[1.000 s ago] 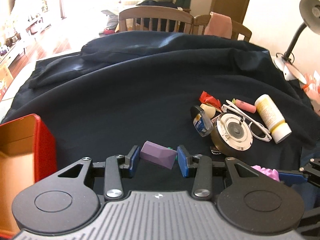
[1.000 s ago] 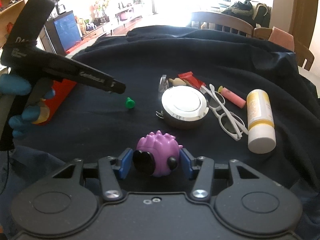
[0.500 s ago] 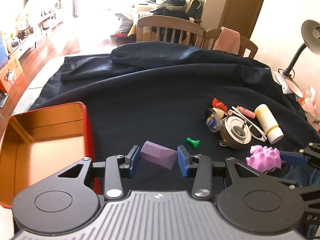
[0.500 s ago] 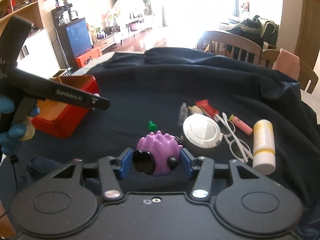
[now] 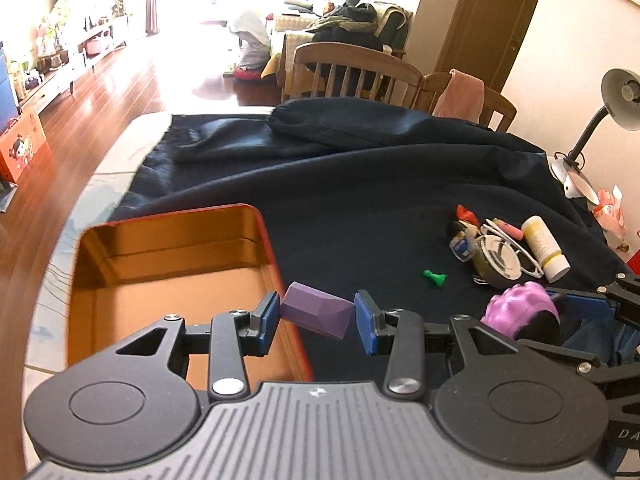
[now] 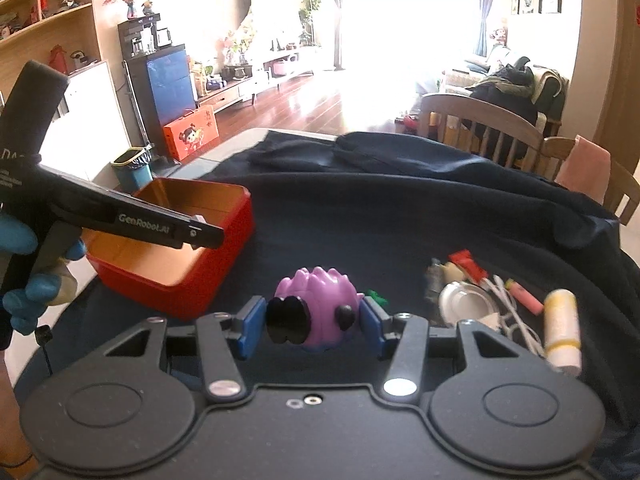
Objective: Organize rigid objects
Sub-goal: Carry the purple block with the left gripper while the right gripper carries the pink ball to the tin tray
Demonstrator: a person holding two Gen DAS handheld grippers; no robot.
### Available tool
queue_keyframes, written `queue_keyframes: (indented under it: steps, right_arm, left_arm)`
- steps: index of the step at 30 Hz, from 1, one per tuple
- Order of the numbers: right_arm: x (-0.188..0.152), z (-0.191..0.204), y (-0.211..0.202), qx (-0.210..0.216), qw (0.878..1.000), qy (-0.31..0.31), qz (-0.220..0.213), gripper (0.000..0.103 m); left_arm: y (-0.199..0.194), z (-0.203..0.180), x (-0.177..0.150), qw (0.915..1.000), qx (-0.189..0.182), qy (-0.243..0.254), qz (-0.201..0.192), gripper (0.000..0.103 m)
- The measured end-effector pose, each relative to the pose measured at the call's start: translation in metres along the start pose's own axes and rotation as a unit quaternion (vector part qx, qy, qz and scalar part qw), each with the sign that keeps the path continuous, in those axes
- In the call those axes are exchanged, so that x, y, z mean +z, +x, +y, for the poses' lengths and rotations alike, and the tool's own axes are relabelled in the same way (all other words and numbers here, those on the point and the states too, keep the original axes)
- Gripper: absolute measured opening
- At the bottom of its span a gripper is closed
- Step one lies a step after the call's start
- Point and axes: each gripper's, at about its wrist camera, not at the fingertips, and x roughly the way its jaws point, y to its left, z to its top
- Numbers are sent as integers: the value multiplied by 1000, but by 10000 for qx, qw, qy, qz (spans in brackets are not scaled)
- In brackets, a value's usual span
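My left gripper (image 5: 317, 317) is shut on a purple faceted block (image 5: 316, 314), held in the air over the right rim of the open red tin box (image 5: 266, 236). My right gripper (image 6: 312, 324) is shut on a pink spiky toy (image 6: 316, 300) with black feet; that toy (image 5: 518, 308) also shows at the right of the left wrist view. The red box (image 6: 224, 248) lies to the left in the right wrist view, with the left gripper's body over it. A small green piece (image 5: 434, 277) lies on the dark cloth.
A cluster lies at the right on the dark cloth (image 5: 360, 208): a round metal tin (image 6: 466, 302), white glasses (image 6: 508, 308), a white and yellow bottle (image 6: 562, 330), a pink tube (image 6: 524, 294), a red wrapper (image 6: 466, 262). Wooden chairs (image 5: 352, 66) stand behind; a desk lamp (image 5: 616, 100) far right.
Both grippers have risen and swung left with their objects. The left gripper now hangs at the red box's rim, and the box has come well into both views.
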Motion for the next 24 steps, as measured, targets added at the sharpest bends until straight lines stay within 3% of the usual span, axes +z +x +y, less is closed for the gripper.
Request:
queue_keyframes:
  steps: [10, 24]
  right_arm:
    - [27, 65, 25, 71, 9998, -145, -133, 51]
    - [58, 125, 85, 279, 9985, -467, -12, 51]
  left_arm:
    - [-2, 61, 5, 10000, 57, -80, 5, 40]
    - [42, 122, 29, 9993, 270, -193, 173, 40]
